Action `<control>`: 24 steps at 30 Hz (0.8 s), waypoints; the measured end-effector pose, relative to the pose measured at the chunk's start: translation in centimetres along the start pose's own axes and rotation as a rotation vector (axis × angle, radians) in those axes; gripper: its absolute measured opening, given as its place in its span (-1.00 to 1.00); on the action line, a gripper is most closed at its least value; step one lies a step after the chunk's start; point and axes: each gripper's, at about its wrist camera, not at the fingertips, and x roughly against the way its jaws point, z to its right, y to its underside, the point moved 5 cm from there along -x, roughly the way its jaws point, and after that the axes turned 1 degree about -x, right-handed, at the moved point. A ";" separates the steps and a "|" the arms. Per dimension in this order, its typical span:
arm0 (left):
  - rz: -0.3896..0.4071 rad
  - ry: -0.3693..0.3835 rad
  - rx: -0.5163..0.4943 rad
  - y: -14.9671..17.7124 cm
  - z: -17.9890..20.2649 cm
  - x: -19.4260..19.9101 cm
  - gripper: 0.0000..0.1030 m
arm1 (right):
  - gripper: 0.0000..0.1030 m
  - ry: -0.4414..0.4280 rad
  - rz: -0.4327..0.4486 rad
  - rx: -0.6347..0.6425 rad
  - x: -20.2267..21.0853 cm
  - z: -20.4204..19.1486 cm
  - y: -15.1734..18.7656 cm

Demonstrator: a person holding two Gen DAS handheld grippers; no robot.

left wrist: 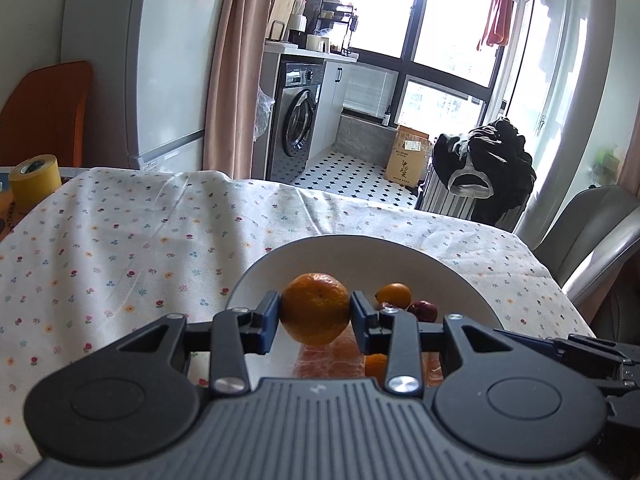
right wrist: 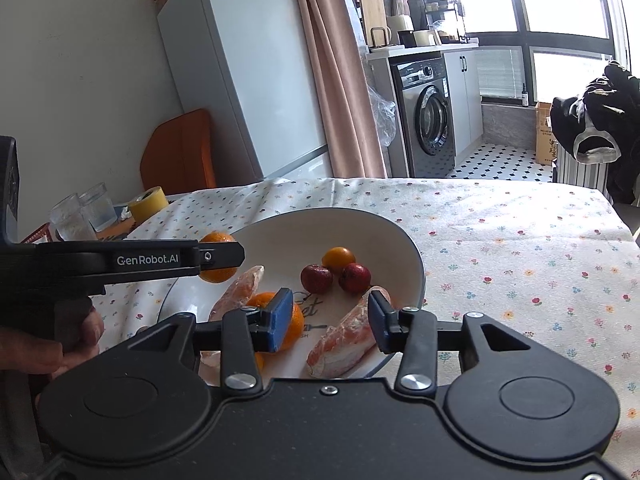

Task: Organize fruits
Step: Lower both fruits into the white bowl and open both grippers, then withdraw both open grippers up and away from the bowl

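My left gripper [left wrist: 315, 314] is shut on a mandarin [left wrist: 315, 309] and holds it in the air over the near left rim of the white bowl [left wrist: 340, 254]. From the right wrist view the same mandarin [right wrist: 218, 274] hangs at the bowl's [right wrist: 404, 248] left edge, half hidden by the left gripper's finger. Inside the bowl lie a small orange kumquat [right wrist: 338, 258], two dark red fruits [right wrist: 316, 278], another mandarin [right wrist: 296, 322] and plastic-wrapped grapefruit pieces [right wrist: 346, 338]. My right gripper [right wrist: 328, 320] is open above the bowl's near side, its fingers either side of the bowl's middle.
A flowered tablecloth [right wrist: 520, 248] covers the table. At the far left stand a roll of yellow tape [right wrist: 149, 203] and two glasses [right wrist: 82, 212]. A grey chair [left wrist: 592, 228] stands at the right edge. A person's hand [right wrist: 48, 344] holds the left gripper.
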 end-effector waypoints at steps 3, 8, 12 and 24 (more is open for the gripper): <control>0.006 -0.013 -0.002 -0.2 -0.2 0.2 -0.18 | -0.16 0.002 0.001 0.001 -0.1 0.0 0.1; 0.002 -0.040 0.003 0.0 -1.0 1.5 -0.04 | -0.12 0.004 -0.013 -0.014 -0.7 0.3 0.6; 0.003 -0.062 -0.007 0.5 -1.3 2.9 0.02 | -0.12 -0.004 -0.009 -0.015 -0.6 0.2 0.5; 0.042 -0.114 0.008 2.3 -1.7 7.5 0.53 | 0.14 -0.088 0.023 0.002 2.2 -1.8 -0.5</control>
